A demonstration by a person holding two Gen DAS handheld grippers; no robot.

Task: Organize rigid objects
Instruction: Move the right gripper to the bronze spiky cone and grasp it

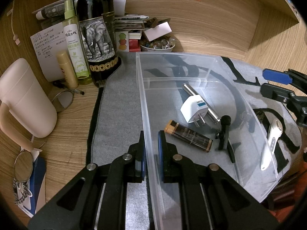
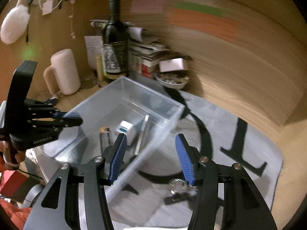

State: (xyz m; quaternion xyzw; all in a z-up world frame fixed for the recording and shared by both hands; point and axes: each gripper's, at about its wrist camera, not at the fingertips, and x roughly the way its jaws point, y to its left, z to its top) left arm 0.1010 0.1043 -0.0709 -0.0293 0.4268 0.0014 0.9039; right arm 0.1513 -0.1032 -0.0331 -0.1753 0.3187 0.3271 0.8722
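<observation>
Wooden desk [image 1: 73, 115] with a grey felt mat [image 1: 119, 99] bearing black lettering; clutter at ten to twelve o'clock in the left wrist view: dark wine bottle [image 1: 96, 28] with an elephant label, green spray bottle [image 1: 73, 44], pale mug [image 1: 25, 95].

We note a clear plastic bin [image 1: 255, 134] on the mat, translucent, with an inner divider. Inside it lie a white plug adapter [image 1: 193, 109], a steel rod [image 1: 201, 101] just behind it, a brown-and-amber tube [image 1: 189, 139] and a small black clip-on piece [image 1: 224, 132] (a microphone, possibly). Outside the bin's right wall, at three o'clock, a white handled device [image 1: 272, 140] rests on the mat.

Our left gripper [image 1: 151, 141] is clamped on the bin's near-left wall, one pad either side. Our right gripper [image 2: 151, 153] has its blue pads spread with nothing between them, hanging above the bin's near corner; that view is motion-blurred. Keys [image 2: 178, 186] lie on the mat at six o'clock beneath it.
</observation>
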